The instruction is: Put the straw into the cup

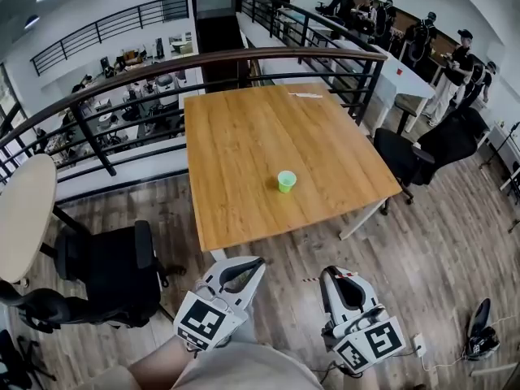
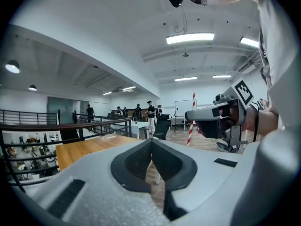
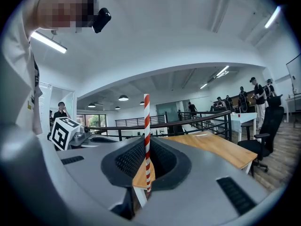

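Note:
A small green cup (image 1: 286, 181) stands upright on the wooden table (image 1: 244, 136), near its front edge. Both grippers are held low in front of the table, well short of the cup. My right gripper (image 1: 331, 275) (image 3: 147, 145) is shut on a red and white striped straw (image 3: 146, 117), which stands upright between its jaws. The same straw (image 2: 192, 121) shows in the left gripper view beside the right gripper (image 2: 214, 119). My left gripper (image 1: 257, 264) (image 2: 151, 145) is shut with nothing in it. The cup does not show in either gripper view.
A black office chair (image 1: 114, 275) stands left of the grippers, another (image 1: 402, 157) at the table's right side. A dark railing (image 1: 244, 55) runs behind the table. A round pale table (image 1: 24, 214) is at far left. A white item (image 1: 307, 95) lies on the table's far edge. People stand at back right.

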Demonstrator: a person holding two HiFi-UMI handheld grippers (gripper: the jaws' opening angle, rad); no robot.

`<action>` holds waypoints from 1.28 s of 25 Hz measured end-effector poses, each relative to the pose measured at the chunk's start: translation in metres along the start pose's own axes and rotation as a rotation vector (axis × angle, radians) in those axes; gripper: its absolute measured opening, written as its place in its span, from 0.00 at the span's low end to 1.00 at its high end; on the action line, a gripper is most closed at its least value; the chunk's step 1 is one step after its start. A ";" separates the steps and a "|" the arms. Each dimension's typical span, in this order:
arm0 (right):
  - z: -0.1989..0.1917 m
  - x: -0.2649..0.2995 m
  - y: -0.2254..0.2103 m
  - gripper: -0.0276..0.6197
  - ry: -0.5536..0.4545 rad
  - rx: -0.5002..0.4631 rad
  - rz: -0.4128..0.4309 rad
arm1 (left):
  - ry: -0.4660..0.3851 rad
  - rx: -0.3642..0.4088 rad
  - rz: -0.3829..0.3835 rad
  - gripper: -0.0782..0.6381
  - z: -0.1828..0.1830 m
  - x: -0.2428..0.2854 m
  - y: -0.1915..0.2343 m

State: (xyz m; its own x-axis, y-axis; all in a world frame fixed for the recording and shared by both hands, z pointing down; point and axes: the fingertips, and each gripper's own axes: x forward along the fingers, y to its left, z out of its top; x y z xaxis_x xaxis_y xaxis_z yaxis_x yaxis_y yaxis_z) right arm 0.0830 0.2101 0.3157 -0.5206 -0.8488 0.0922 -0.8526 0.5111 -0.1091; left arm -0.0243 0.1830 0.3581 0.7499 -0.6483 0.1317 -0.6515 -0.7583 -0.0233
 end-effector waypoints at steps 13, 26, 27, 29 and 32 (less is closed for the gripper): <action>0.021 0.099 -0.080 0.10 0.021 0.026 -0.062 | 0.019 -0.011 -0.054 0.13 0.007 0.099 0.089; 0.033 0.228 -0.141 0.10 0.044 0.045 -0.113 | 0.008 -0.005 -0.114 0.13 0.014 0.182 0.192; 0.035 0.238 -0.145 0.10 0.043 0.045 -0.117 | 0.013 -0.018 -0.117 0.13 0.015 0.187 0.200; 0.039 0.256 -0.153 0.10 0.041 0.046 -0.124 | 0.019 -0.027 -0.123 0.13 0.017 0.197 0.214; 0.041 0.278 -0.165 0.10 0.041 0.051 -0.132 | 0.011 0.009 -0.136 0.13 0.017 0.213 0.235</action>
State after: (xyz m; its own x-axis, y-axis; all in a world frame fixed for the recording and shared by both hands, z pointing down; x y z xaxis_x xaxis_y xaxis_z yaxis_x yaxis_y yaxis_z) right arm 0.0811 -0.1156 0.3184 -0.4069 -0.9012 0.1491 -0.9106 0.3873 -0.1438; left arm -0.0154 -0.1348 0.3638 0.8302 -0.5383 0.1447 -0.5424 -0.8400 -0.0131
